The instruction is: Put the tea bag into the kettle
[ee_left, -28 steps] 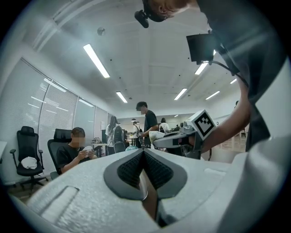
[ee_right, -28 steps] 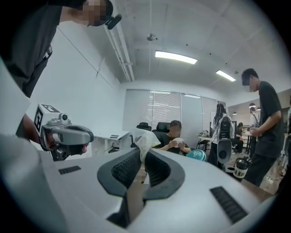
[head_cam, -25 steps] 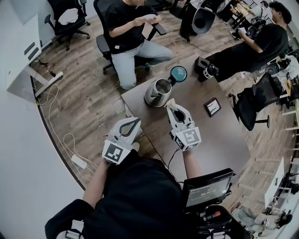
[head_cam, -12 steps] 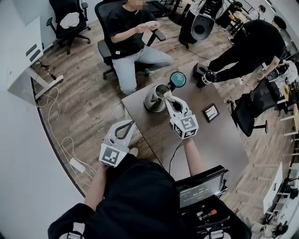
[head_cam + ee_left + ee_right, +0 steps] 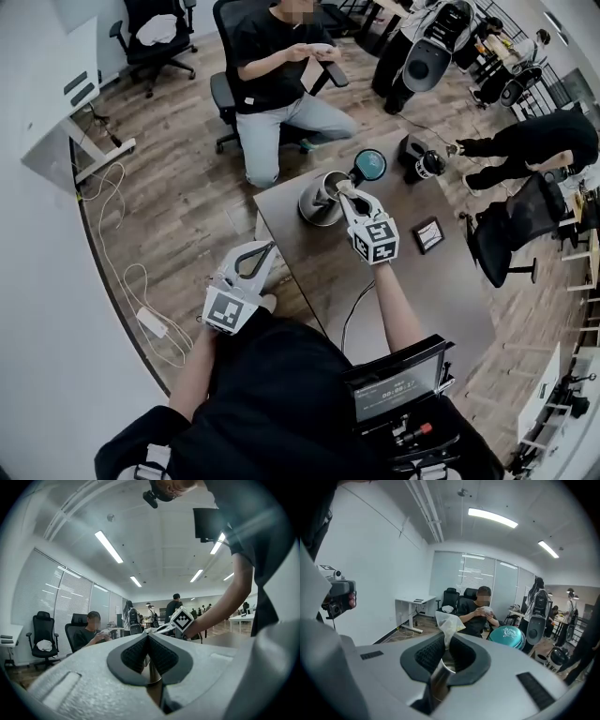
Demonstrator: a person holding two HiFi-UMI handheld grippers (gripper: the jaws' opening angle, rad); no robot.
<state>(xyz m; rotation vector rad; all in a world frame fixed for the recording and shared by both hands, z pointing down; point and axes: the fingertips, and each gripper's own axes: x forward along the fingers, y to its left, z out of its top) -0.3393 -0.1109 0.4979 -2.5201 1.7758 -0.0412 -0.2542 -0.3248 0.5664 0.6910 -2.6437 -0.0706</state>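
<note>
The steel kettle [image 5: 317,204] stands open at the far end of the brown table [image 5: 431,281], its teal lid [image 5: 369,165] tipped back beside it. My right gripper [image 5: 344,188] reaches over the kettle's mouth, shut on the pale tea bag [image 5: 449,622], which sticks up from between the pads. The kettle's rim [image 5: 441,671] shows through the jaws right below, and the teal lid [image 5: 512,637] lies just beyond. My left gripper [image 5: 265,251] hangs back at the table's near left corner, shut with nothing in it. In the left gripper view the left gripper [image 5: 147,638] points toward the kettle.
A small black framed device [image 5: 428,234] lies on the table right of the kettle, and a black object [image 5: 417,156] sits at the far edge. A screen [image 5: 398,384] is close to my body. A seated person [image 5: 281,56] faces the table; cables [image 5: 122,272] trail on the floor at left.
My right gripper has moved forward with the tea bag, from short of the kettle to over its mouth. The left gripper has stayed about where it was.
</note>
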